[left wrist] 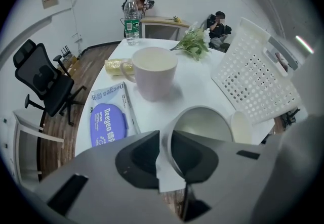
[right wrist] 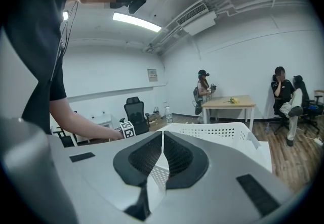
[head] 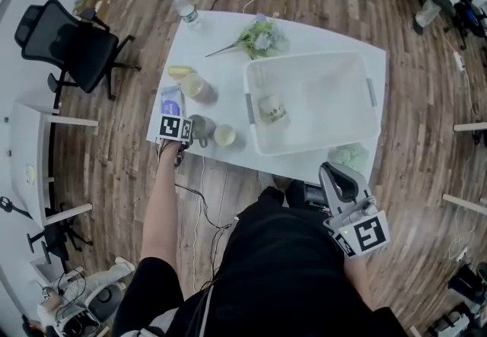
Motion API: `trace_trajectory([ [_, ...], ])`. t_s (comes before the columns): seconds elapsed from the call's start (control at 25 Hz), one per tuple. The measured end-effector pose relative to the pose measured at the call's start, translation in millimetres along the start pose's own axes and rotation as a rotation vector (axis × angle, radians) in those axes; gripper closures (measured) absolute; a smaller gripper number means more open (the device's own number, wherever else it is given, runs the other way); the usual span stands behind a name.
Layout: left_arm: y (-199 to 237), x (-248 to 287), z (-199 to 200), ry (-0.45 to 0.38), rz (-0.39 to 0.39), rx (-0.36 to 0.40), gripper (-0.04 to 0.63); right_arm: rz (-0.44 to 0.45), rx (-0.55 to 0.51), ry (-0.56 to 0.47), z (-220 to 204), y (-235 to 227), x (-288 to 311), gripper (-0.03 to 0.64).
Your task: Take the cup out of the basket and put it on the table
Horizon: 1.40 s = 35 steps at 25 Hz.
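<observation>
The grey cup (left wrist: 205,124) is out of the basket and stands, as far as I can see, upright near the counter's (left wrist: 202,84) close edge. Its rim wall runs straight between the jaws of the left gripper (left wrist: 166,142), which is clenched on it, one pad inside the cup and one outside.

Just beside the cup, to the gripper's right, stands a small cream cup (left wrist: 242,127). Ahead of the gripper is a pale mug (left wrist: 153,72), and to its left a wipes pack (left wrist: 107,119). Further right is the white basket (left wrist: 255,79), which holds another cup (head: 272,109).

The right gripper (right wrist: 162,142) hangs low by the person's body, jaws pressed together on nothing.

I'd judge this to be the set-down. To do it well, the base should sit flat and well onto the counter before the jaws part. The gripper should then lift straight up, so the inner pad doesn't drag the wall and tip the cup into the cream cup or off the edge.
</observation>
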<state>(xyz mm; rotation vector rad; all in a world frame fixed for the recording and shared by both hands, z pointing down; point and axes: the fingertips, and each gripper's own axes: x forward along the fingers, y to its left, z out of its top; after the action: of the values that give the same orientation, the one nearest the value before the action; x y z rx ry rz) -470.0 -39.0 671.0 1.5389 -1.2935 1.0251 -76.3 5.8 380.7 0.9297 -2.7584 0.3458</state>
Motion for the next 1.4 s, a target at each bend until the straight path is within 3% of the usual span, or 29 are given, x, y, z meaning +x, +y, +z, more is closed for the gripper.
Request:
trace_trajectory([
  [0.2, -4, -2, -3, -0.019, -0.008, -0.002, 0.422, 0.005, -0.002, -0.007, -1, -4, -4, 0.591],
  [0.48, -2, -31, 3, -0.112, 0.053, -0.017, 0.408, 0.024, -0.014, -0.024, 1, -8, -12, 0.591],
  [0.72, -6, -113, 30, -0.391, 0.120, -0.057, 0.432, 0.042, -0.023, -0.045, 5, -8, -18, 0.591],
  [0.88, -38, -172, 46, -0.563, 0.148, -0.030, 0.508, 0.064, -0.032, -0.063, 8, -8, -21, 0.591],
  [0.96, -64, -203, 56, -0.689, 0.144, -0.014, 0.550, 0.079, -0.035, -0.077, 10, -7, -24, 0.591],
  [1.04, -95, -234, 66, -0.840, 0.119, 0.001, 0.573, 0.096, -0.038, -0.088, 11, -6, -26, 0.591],
  [1.16, -151, -270, 74, -1.024, 0.020, 0.025, 0.586, 0.113, -0.038, -0.095, 10, -4, -29, 0.591],
  [1.4, -264, -303, 88, -1.150, -0.198, 0.158, 0.588, 0.134, -0.043, -0.109, 13, -6, -38, 0.591],
])
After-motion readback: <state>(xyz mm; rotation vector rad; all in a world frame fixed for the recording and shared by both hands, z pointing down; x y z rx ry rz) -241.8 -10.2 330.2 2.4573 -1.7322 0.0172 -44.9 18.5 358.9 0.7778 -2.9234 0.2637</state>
